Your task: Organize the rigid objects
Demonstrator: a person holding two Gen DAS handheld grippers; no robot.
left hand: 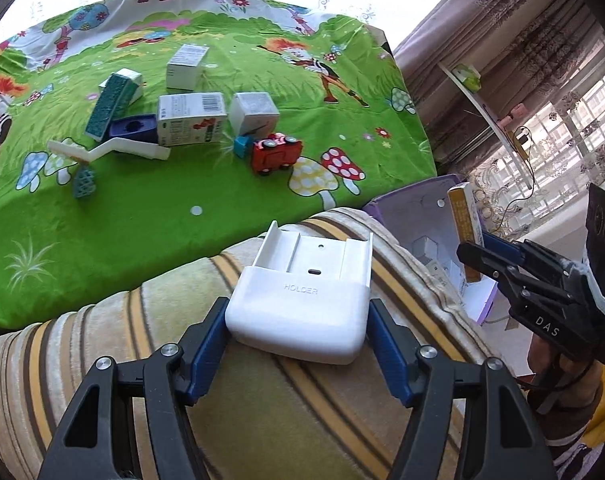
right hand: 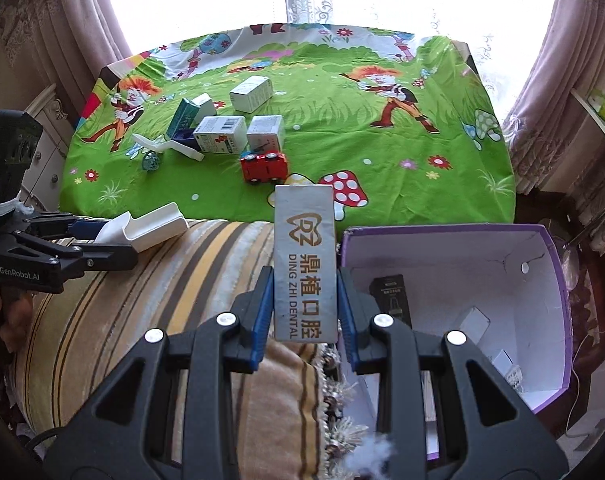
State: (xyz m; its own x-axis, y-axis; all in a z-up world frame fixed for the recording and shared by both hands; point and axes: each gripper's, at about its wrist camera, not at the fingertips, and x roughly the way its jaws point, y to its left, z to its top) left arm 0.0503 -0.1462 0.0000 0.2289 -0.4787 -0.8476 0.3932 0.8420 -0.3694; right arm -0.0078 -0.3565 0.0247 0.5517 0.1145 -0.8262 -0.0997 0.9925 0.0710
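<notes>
My left gripper [left hand: 298, 344] is shut on a white plastic holder [left hand: 302, 300] and holds it above a striped cushion; it also shows in the right wrist view [right hand: 142, 228]. My right gripper [right hand: 304, 316] is shut on a grey dental box [right hand: 304, 256], held upright beside the left rim of a purple box [right hand: 558, 280] with a white inside. In the left wrist view the right gripper [left hand: 482, 256] holds the dental box [left hand: 464, 224] at the purple box [left hand: 422, 200]. The purple box holds a black box [right hand: 390, 292] and small white boxes.
On the green cartoon tablecloth [left hand: 182, 208] lie several white boxes [left hand: 190, 118], a teal box [left hand: 106, 106], a blue block [left hand: 132, 128], a white handle piece [left hand: 114, 148], a teal mesh egg [left hand: 84, 184] and a red toy car [left hand: 276, 152]. A striped cushion [right hand: 122, 300] lies in front.
</notes>
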